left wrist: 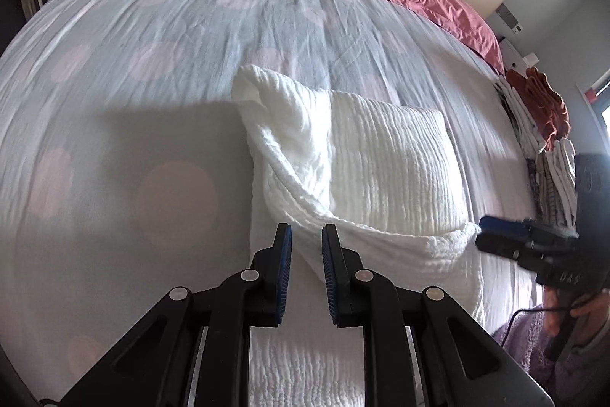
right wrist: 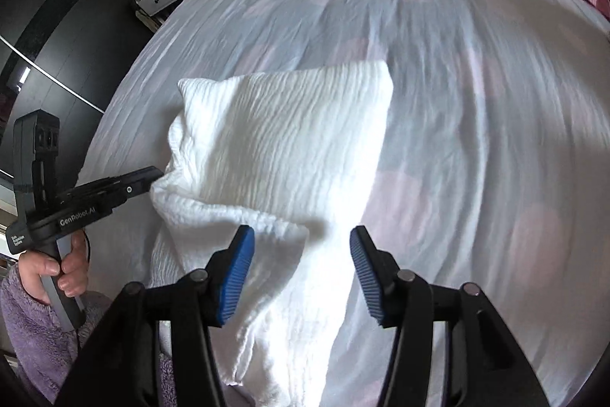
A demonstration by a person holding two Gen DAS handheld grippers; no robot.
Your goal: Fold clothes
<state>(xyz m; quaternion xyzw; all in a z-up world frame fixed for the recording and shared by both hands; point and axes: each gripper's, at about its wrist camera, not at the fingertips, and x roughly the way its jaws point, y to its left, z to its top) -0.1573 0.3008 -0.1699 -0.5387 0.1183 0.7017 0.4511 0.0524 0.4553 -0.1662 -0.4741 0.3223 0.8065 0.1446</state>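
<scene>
Left claw (left wrist: pixel 307 235) narrowly parted, right claw (right wrist: pixel 301 246) spread wide, both empty over white crinkled cloth (left wrist: pixel 381 170) lying part-folded on bed (left wrist: pixel 152 63); risk: loose diagonal flap sliding open if pinched single-layer.

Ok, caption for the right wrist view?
Open right claw over a half-folded white cloth on the dotted bedspread.

Bright daylight enters from the right in the left wrist view, where glare flares at the window edge (left wrist: pixel 604 117). The white garment (left wrist: pixel 366 155) is nearly overexposed, while a dark shadow (left wrist: pixel 152 124) falls across the bedspread (left wrist: pixel 152 25) to its left. Both views curve heavily, darken at the corners and look slightly motion-blurred.
</scene>
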